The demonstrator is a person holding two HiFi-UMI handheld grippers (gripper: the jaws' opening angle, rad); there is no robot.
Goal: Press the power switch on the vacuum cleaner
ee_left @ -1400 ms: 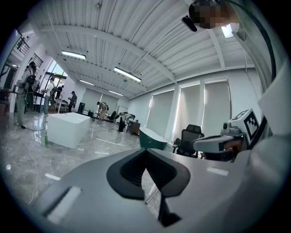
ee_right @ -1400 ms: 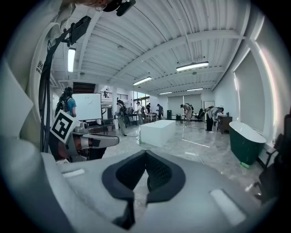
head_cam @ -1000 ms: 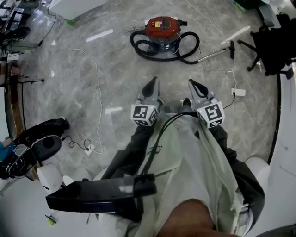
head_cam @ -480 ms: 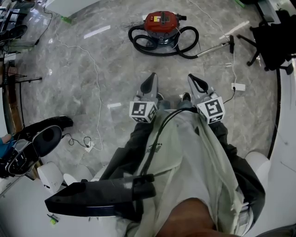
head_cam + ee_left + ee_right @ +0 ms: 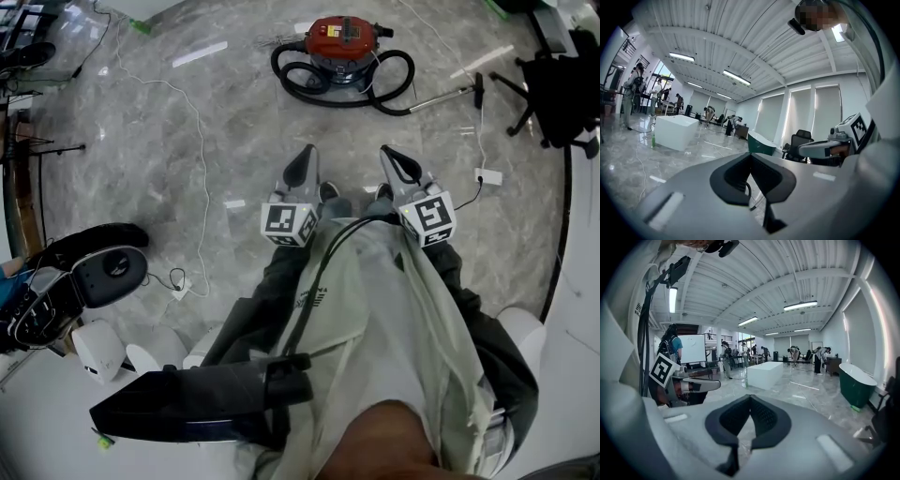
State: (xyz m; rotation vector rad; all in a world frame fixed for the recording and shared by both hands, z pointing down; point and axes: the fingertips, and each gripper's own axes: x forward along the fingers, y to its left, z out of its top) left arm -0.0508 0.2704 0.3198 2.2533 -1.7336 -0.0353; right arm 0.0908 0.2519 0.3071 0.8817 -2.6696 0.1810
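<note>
Left hand-held gripper (image 5: 304, 161) and right hand-held gripper (image 5: 393, 159): jaws together, both empty. Vacuum cleaner (image 5: 339, 42): well apart on the floor (image 5: 187, 141); we need to step close first, then press with one closed tip.

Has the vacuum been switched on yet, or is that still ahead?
Nothing looks done: the red vacuum cleaner sits on the floor, far from both grippers. In hand: left gripper and right gripper, shut and empty, held back. Left: reaching it, pressing its switch.
</note>
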